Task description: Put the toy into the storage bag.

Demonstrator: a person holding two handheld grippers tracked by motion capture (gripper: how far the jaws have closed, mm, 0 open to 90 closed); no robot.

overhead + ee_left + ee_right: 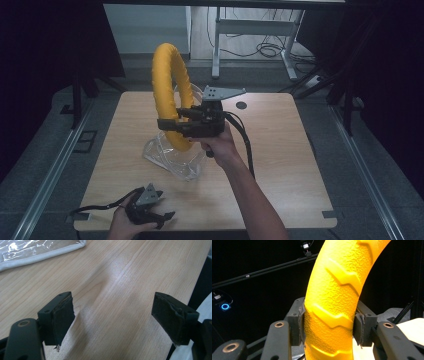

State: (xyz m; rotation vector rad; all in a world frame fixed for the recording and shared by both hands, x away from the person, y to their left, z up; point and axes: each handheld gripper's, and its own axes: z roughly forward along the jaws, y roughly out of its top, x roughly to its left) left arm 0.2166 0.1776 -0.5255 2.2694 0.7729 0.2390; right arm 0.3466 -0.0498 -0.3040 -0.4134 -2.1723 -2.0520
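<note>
Left claw (159, 218), nearest us, rests released on our wooden counter (285, 165); right claw (172, 125) grasps the upright yellow treaded ring (167, 95).

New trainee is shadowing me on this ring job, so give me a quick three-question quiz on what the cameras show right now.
1. True or false: the right gripper is shut on the yellow ring.
2. What lies on the table under the ring?
A. a clear plastic bag
B. a cardboard box
C. a folded towel
3. How do the jaws of the left gripper stand, and what is between them?

Key
1. True: the pads press the ring from both sides, and it is held upright.
2. A, the clear plastic bag.
3. Open, with nothing between them, just bare table beyond.
</note>
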